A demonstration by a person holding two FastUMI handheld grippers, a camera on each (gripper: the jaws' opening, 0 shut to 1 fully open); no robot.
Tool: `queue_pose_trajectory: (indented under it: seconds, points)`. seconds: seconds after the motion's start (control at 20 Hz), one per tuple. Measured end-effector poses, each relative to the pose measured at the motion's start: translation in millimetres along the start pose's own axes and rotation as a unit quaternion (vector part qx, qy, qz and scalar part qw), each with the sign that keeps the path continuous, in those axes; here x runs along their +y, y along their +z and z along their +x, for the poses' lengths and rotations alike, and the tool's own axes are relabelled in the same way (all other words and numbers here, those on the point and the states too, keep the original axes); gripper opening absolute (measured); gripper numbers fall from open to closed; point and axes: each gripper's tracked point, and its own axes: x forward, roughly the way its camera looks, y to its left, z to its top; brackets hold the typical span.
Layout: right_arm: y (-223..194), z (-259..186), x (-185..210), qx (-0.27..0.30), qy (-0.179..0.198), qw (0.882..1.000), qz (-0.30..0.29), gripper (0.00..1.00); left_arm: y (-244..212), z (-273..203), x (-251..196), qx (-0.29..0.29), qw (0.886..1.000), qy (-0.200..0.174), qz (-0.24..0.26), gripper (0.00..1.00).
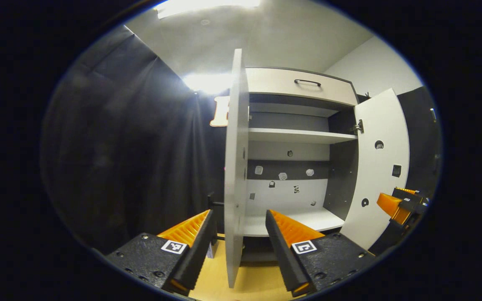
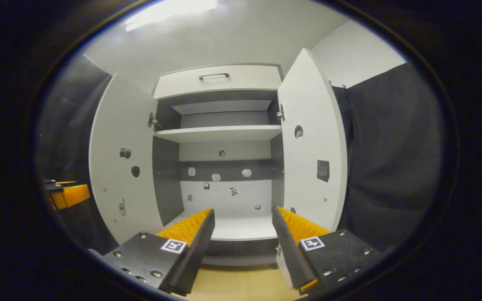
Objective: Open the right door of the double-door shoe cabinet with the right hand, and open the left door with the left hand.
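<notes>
- White shoe cabinet [image 2: 220, 138] stands with both doors swung wide, and I see bare shelves.
- My left gripper [image 1: 237, 230] has its jaws spread, straddling the left door [image 1: 236, 167] edge without touching.
- My right gripper [image 2: 243, 228] is spread beside the right door [image 2: 312, 138].

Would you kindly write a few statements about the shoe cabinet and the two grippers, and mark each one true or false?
1. Both doors of the shoe cabinet stand open. True: the left door and the right door are both swung out.
2. The left gripper is clamped on the left door's edge. False: its jaws are spread, one on each side of the edge, not pressing it.
3. The right gripper has its jaws apart and holds nothing. True.
4. Shoes fill the shelf. False: the shelf is bare.
5. The drawer above the doors is pulled out. False: it is shut, its handle untouched.
</notes>
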Motion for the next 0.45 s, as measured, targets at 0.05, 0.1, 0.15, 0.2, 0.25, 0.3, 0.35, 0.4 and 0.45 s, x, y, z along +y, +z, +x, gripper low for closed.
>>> queue_pose_trajectory:
  seconds: [0.05, 0.1, 0.15, 0.2, 0.25, 0.3, 0.35, 0.4, 0.45]
  points:
    - [3.4, -5.2, -6.9, 0.0, 0.003, 1.0, 0.002, 0.91, -0.9, -3.6, -6.6, 0.001, 1.0, 0.001, 0.0, 0.79]
    - [4.9, -10.9, -13.9, 0.003, 0.007, 1.0, 0.005, 0.89, 0.0, -6.2, -12.7, -0.001, 1.0, 0.003, -0.001, 0.84]
    - [8.6, -18.1, -21.3, 0.005, 0.012, 1.0, 0.01, 0.93, 0.7, -9.1, -19.8, -0.003, 1.0, 0.004, -0.003, 0.93]
    - [10.6, -24.1, -27.4, 0.006, 0.016, 1.0, 0.014, 0.89, 0.2, -13.3, -26.6, -0.002, 1.0, 0.004, -0.003, 0.94]
    - [15.7, -29.6, -36.8, 0.002, 0.016, 1.0, 0.017, 0.89, 1.9, -17.7, -33.7, -0.006, 1.0, 0.002, -0.005, 0.95]
    - [19.1, -34.2, -45.1, 0.0, 0.017, 1.0, 0.019, 0.93, 4.0, -19.8, -42.6, -0.01, 1.0, 0.0, -0.007, 0.9]
    - [22.2, -41.7, -52.7, -0.001, 0.02, 1.0, 0.021, 0.93, 5.1, -22.8, -49.2, -0.01, 1.0, -0.001, -0.008, 0.9]
    - [24.6, -47.9, -60.1, -0.004, 0.023, 0.999, 0.024, 0.89, 6.2, -25.4, -55.6, -0.012, 1.0, -0.003, -0.009, 0.9]
    - [29.1, -53.6, -67.0, -0.007, 0.025, 0.999, 0.026, 0.89, 8.7, -27.9, -62.3, -0.015, 1.0, -0.005, -0.011, 0.9]
